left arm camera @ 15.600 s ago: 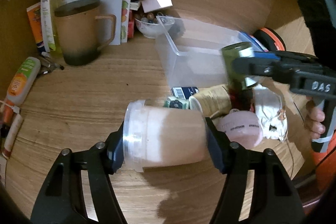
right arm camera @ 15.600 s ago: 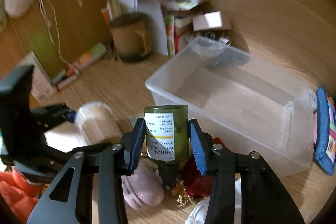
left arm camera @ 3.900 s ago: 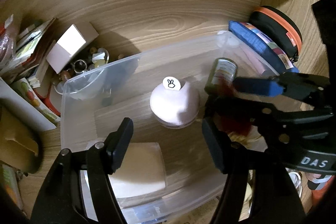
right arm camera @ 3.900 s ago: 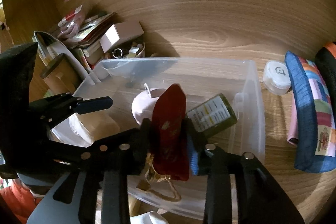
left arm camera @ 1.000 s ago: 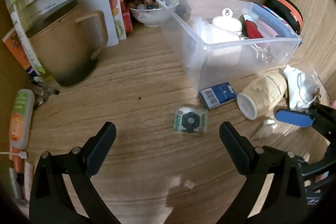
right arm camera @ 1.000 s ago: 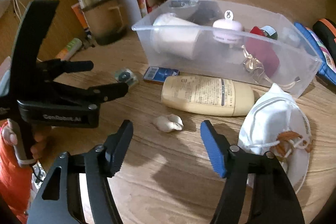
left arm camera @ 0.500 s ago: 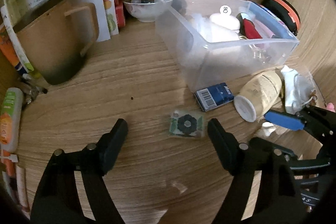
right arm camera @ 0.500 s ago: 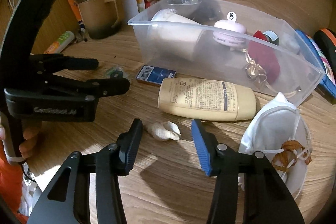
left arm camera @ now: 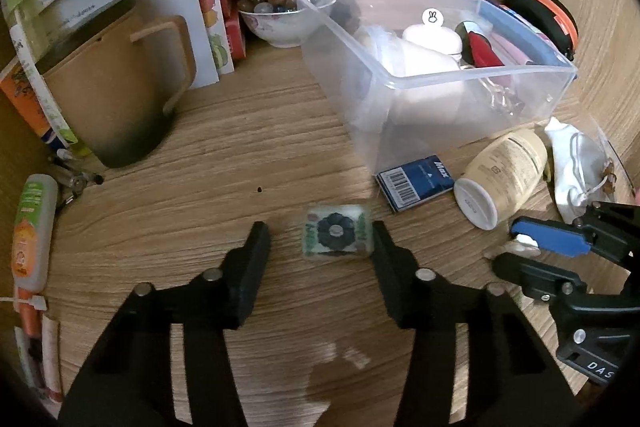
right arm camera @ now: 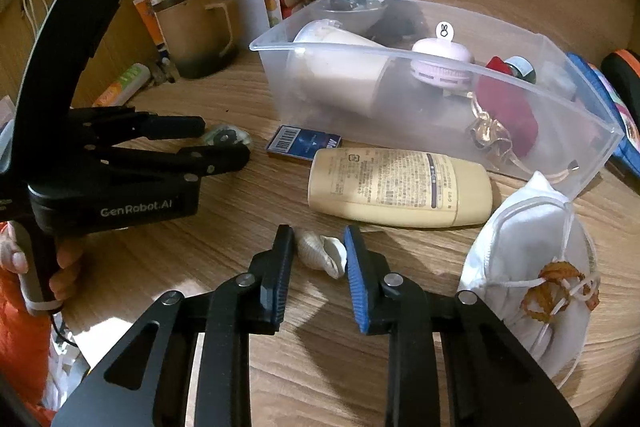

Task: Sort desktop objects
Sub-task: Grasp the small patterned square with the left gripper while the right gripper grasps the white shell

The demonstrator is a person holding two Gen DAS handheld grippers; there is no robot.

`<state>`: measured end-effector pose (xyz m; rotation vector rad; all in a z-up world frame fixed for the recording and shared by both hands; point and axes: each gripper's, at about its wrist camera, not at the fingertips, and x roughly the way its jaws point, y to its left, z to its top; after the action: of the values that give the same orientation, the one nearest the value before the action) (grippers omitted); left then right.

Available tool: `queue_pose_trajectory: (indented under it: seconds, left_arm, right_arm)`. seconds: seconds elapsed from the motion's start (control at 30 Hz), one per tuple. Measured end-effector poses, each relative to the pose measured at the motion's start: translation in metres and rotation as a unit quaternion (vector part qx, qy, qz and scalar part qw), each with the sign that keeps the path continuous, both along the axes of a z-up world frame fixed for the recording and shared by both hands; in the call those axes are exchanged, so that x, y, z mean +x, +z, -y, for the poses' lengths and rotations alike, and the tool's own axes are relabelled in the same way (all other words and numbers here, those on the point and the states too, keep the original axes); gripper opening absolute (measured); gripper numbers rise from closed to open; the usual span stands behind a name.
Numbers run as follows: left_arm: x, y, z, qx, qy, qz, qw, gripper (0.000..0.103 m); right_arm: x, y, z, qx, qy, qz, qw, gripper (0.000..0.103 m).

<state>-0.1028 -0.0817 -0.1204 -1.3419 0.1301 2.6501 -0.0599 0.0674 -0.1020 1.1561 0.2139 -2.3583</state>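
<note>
1. Seashell (right arm camera: 322, 254), small and pale, lies on the wooden desk (right arm camera: 240, 251) between the two fingers of the right hand-held gripper (right arm camera: 320, 259). Its jaws are narrow and closing, and the pads look to be just beside the shell, though contact cannot be confirmed.
2. A small flat packet (left arm camera: 337, 231) with a dark flower print lies on the desk between the fingers of the left hand-held gripper (left arm camera: 320, 239). Those jaws are closing too; the right finger sits at the packet's edge, the left finger stands apart from it.
3. A clear plastic bin (right arm camera: 592, 131) stands behind both. Inside lie a pale cup (right arm camera: 340, 67), a round pink case (right arm camera: 442, 65), a red pouch (right arm camera: 506, 107) and a small green bottle (right arm camera: 520, 67).
4. In front of the bin lie a cream bottle (right arm camera: 400, 187) on its side and a blue box (right arm camera: 304, 143) with a barcode.
5. A white face mask (right arm camera: 528, 259) rests to the right of the seashell.
6. A tan mug (left arm camera: 108, 95) stands at the far left.
</note>
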Motion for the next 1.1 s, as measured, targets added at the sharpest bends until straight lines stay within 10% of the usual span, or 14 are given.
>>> queue_pose_trajectory:
  seconds: [0.13,1.1]
  left_arm:
    - [-0.001,0.001,0.007,0.01,0.017,-0.001,0.9998,0.033]
    - [0.035,0.055,0.0,0.023,0.043,-0.064,0.9968,0.033]
  right_arm:
    - [0.002,0.003,-0.001,-0.011,0.003,-0.004,1.0,0.024]
    - [-0.014,0.059,-0.065,-0.106,-0.008,-0.027,0.994,0.023]
